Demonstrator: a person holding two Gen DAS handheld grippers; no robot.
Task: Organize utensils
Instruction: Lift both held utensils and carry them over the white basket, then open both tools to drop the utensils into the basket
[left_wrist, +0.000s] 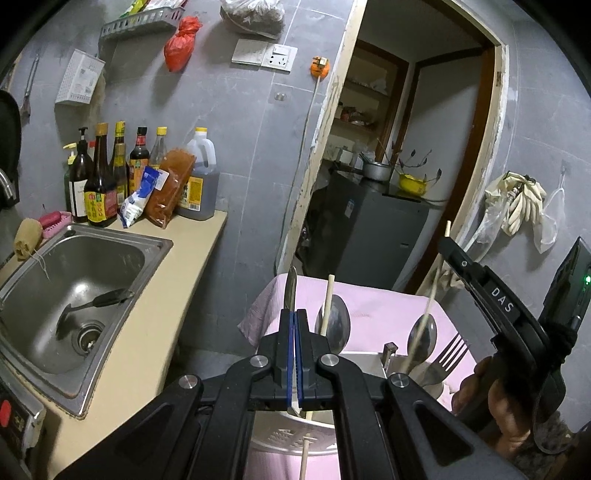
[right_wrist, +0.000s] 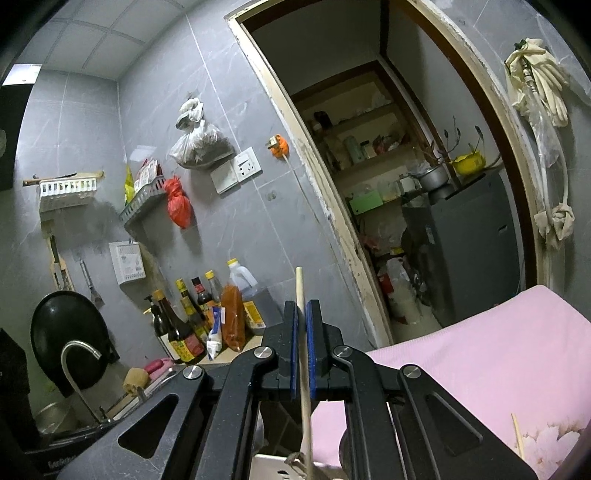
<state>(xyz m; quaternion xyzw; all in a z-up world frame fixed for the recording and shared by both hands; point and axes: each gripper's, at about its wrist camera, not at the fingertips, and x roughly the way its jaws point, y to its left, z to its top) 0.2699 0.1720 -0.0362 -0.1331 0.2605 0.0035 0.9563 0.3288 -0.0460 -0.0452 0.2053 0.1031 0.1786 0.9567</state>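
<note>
Holding a knife (left_wrist: 291, 291) upright, the left tool (left_wrist: 294, 325) is clamped on its blade; the right tool (right_wrist: 303, 325) is clamped on a chopstick (right_wrist: 301, 295). Below both sits the holder (left_wrist: 364, 360), already crowded with spoons (left_wrist: 332, 321) and a fork (left_wrist: 452, 354). Either thin piece could pivot in its grip, or snag on those utensils going in.

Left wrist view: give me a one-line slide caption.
Left hand-held gripper shut on a knife above the metal utensil holder, beside spoons, fork and chopstick.
</note>
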